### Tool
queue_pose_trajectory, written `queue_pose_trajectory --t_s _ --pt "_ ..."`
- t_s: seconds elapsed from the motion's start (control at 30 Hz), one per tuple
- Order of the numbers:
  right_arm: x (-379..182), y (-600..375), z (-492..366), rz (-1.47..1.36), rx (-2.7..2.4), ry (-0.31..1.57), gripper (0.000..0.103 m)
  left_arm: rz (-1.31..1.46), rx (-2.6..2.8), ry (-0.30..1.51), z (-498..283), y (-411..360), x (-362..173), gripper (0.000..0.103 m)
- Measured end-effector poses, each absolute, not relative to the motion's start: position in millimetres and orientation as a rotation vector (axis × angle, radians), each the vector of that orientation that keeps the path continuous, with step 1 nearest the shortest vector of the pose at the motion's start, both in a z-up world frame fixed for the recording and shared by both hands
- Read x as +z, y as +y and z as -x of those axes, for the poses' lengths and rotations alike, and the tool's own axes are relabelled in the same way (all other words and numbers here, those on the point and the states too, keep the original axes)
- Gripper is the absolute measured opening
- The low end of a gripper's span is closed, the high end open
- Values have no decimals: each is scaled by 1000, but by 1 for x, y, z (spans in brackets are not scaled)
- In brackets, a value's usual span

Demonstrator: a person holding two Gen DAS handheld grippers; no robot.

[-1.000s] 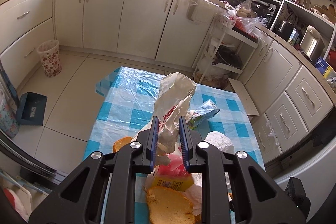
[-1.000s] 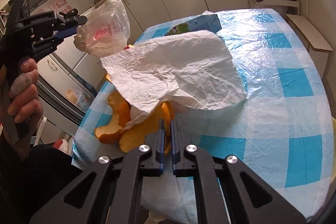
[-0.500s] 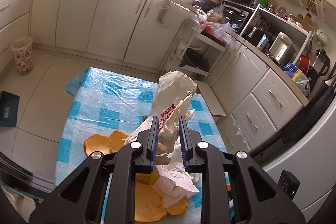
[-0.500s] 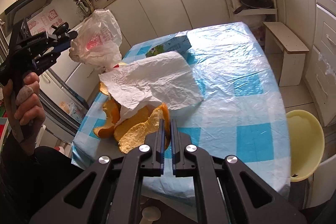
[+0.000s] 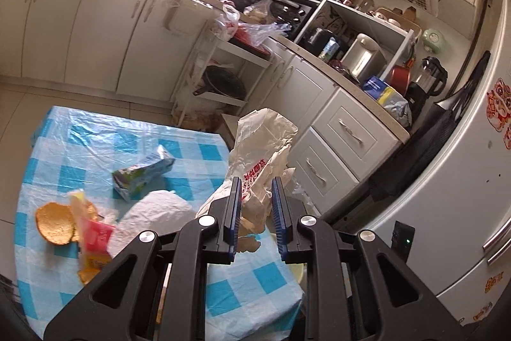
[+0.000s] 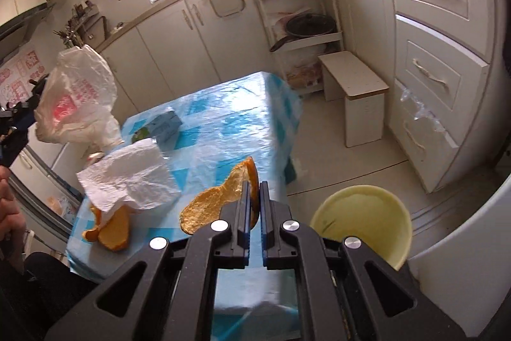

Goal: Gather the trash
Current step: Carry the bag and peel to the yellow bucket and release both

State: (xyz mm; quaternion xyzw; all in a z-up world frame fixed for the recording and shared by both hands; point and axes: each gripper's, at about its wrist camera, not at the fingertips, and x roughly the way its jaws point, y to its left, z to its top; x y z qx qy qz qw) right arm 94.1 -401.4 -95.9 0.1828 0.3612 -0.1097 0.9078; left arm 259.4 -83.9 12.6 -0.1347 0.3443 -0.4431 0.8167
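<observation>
Right tongs (image 6: 254, 203): jaws pinched tight on one orange peel (image 6: 220, 200), lifted clear of the table, its long curl hanging to the left of the fingers.
Left tongs (image 5: 254, 206): jaws narrow, clamped on the gathered neck of one crumpled plastic bag (image 5: 262, 149) with red print; the bag stands up ahead of the fingers.
Trash on the table: one white paper sheet (image 6: 127, 178), left of the right tongs, lying over the peel beneath; one more orange peel (image 6: 110, 227) on the cloth below that sheet; one small drink carton (image 6: 163, 127) farther ahead and left; in the left wrist view a blurred red and yellow wrapper (image 5: 92, 242), left of the left tongs.
Peel count: two in the right wrist view, one held, one on the cloth.
Yellow bin (image 6: 364, 222): one, on the floor just right of the right tongs, open mouth up.
Surface: one table (image 6: 230, 123) under a blue-and-white checked plastic cloth, wrinkled and glossy.
Room: kitchen, cream cabinets (image 6: 437, 31) along the walls, pale tiled floor, one low stool (image 6: 354, 85) beyond the table's far corner, one white rack (image 6: 300, 21) holding a dark pan, bright window behind.
Person: a hand (image 6: 9, 206) at the left edge of the right wrist view.
</observation>
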Motion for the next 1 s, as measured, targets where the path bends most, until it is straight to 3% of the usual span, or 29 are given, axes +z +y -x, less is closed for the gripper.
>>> queue_pose_trajectory --t_s 0.37,0.43,0.47,0.5,0.53,0.7,0.77,0.9,1.0 --pt "-175 -487 -124 -348 -357 1120 8 197 -1107 886 -212 -235 -24 18" --pt "-189 -500 -128 -392 -353 1170 14 177 -1114 920 -204 -258 -38 18" --pt "-192 -507 -127 -429 -362 1172 30 171 -1115 937 -201 -267 -44 18" --pt "-192 -513 -124 -472 -371 1152 44 162 -1112 952 -198 -275 -50 18" --pt "-188 -521 -119 -524 -383 1118 47 151 -1106 968 -196 -284 -58 18" --pt "-146 -547 -90 -661 -454 843 55 126 -1073 1058 -194 -316 -94 18" --pt "-122 -545 -82 -654 -460 726 57 113 -1059 1094 -191 -331 -109 18" --pt "-78 -532 -67 -572 -462 505 72 74 -1024 1173 -187 -363 -142 18" --pt "-61 -526 -64 -539 -452 411 74 34 -984 1231 -183 -387 -166 18"
